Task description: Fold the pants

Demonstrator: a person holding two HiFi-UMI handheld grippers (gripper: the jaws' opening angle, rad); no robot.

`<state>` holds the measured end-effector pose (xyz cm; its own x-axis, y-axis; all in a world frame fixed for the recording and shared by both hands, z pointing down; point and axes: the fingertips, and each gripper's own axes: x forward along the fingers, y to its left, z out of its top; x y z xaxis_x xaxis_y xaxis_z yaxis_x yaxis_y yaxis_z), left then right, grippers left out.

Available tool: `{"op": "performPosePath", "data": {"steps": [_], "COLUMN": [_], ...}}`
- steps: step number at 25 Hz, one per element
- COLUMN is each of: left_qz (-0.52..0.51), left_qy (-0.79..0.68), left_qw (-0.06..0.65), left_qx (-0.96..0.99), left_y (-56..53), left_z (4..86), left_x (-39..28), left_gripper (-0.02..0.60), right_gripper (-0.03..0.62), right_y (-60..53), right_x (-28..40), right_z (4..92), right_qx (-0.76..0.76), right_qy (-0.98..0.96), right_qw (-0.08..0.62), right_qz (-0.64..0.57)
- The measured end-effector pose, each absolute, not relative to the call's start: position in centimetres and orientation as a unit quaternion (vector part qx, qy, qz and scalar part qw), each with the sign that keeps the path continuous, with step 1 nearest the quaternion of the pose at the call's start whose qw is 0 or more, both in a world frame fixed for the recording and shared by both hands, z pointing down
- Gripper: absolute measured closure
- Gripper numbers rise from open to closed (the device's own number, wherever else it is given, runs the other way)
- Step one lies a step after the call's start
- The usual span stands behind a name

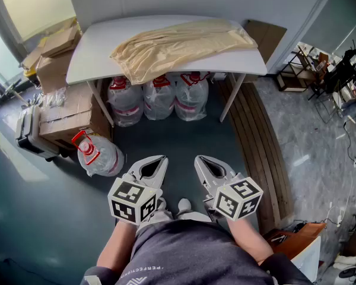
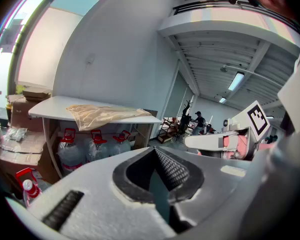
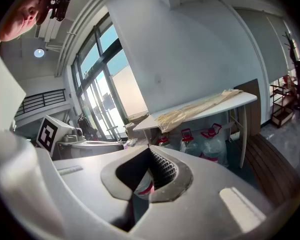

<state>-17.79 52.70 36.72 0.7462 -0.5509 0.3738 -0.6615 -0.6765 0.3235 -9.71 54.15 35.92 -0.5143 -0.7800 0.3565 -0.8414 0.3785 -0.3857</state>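
Observation:
Beige pants lie crumpled across the white table, one end hanging over its front edge; they also show far off as the pants and the pants in the two gripper views. My left gripper and right gripper hover side by side close to my body, well short of the table, above the dark floor. Both are shut with nothing between the jaws. In the gripper views the left gripper and right gripper point toward the table from a distance.
Three big water jugs stand under the table, another jug lies on the floor at the left. Cardboard boxes pile up left of the table. Wooden planks lie on the floor at right, shelving stands beyond.

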Motion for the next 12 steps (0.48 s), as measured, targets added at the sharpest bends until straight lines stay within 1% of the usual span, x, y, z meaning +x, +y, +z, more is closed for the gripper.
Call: {"op": "performPosePath", "data": {"steps": [3, 7, 12], "left_qz": [0.132, 0.135, 0.155], "left_qy": [-0.336, -0.336, -0.34], "left_qw": [0.207, 0.206, 0.188], "left_qx": [0.909, 0.909, 0.908], "left_y": [52.44, 52.12, 51.91], "left_z": [36.7, 37.01, 37.61], "left_x": [-17.86, -18.16, -18.8], "left_gripper": [0.583, 0.583, 0.583], "right_gripper": [0.594, 0.594, 0.594], "right_y": [54.06, 53.94, 53.64], "right_x": [-9.65, -9.66, -9.77], "right_z": [35.92, 36.08, 36.28], "right_qx": [0.494, 0.499, 0.509], "right_qy": [-0.826, -0.823, -0.817], "right_qw": [0.058, 0.061, 0.057], "right_qz": [0.264, 0.264, 0.265]}}
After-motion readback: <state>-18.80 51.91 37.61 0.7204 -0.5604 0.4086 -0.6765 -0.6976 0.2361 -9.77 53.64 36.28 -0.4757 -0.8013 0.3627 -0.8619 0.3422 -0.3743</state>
